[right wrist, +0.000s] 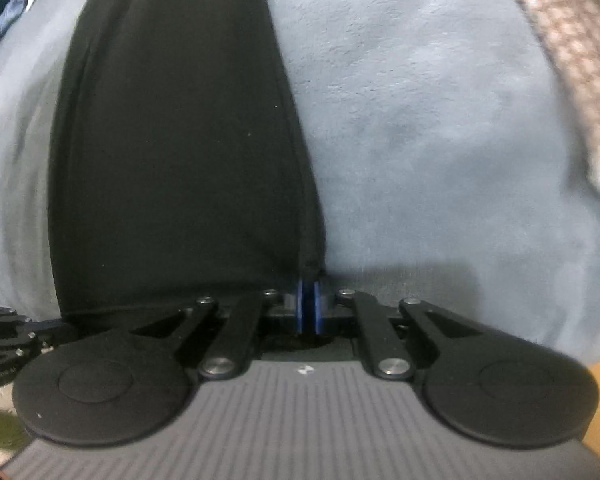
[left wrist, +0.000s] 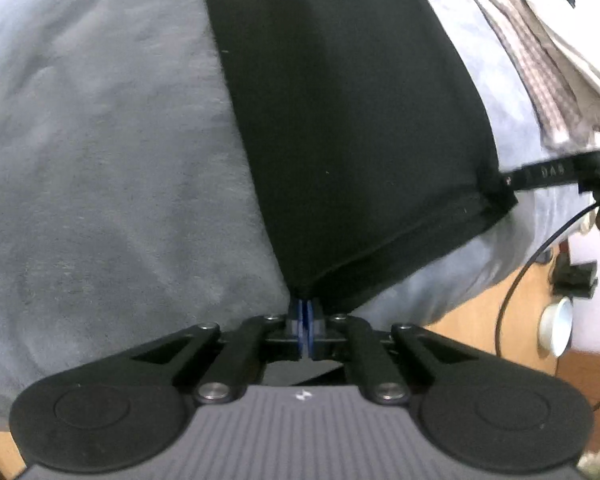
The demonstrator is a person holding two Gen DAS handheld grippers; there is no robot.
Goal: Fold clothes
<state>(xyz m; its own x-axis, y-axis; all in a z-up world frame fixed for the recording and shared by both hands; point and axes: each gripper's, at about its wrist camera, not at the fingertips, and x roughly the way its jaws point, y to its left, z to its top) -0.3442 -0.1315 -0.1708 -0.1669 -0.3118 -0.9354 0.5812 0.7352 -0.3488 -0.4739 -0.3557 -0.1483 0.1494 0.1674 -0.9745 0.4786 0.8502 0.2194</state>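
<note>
Two tools clamped tight, left tool and right tool each pinching black garment corners

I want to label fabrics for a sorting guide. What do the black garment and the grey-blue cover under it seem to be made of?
Black garment: probably a thin knit such as cotton jersey, matte; it lies smooth, with a stitched hem along its near edge. Grey-blue cover: seemingly a soft fleece or plush, matte; its surface looks fuzzy, with brushed patches. Blur leaves both uncertain.
</note>
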